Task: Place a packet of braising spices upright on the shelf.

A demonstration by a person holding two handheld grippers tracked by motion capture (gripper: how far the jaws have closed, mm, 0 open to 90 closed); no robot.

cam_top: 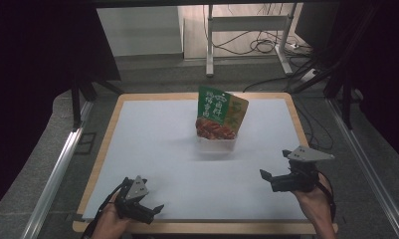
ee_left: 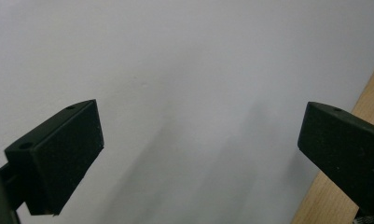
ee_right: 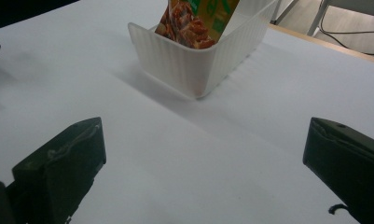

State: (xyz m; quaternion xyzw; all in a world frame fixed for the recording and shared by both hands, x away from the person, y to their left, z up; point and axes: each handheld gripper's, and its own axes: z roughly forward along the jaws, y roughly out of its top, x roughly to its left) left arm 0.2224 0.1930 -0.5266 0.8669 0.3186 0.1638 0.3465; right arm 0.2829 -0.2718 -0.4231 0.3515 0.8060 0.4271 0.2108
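A white ribbed bin (cam_top: 216, 143) stands on the white sheet a little behind the table's middle. A green snack packet (cam_top: 210, 107) and a yellow-orange one (cam_top: 237, 113) stand upright in it, leaning slightly. In the right gripper view the bin (ee_right: 184, 65) sits ahead with the packets (ee_right: 194, 18) rising out of it. My right gripper (cam_top: 274, 163) (ee_right: 205, 140) is held open at the front right, well short of the bin. At the front left corner my left gripper (cam_top: 153, 196) (ee_left: 201, 126) is open over bare sheet. Neither holds anything.
The white sheet (cam_top: 152, 144) covers most of the wooden table, whose edge (ee_left: 362, 102) lies just right of the left jaws. Metal rails run along both sides of the table. Behind it are a frame's legs (cam_top: 209, 50) and floor cables.
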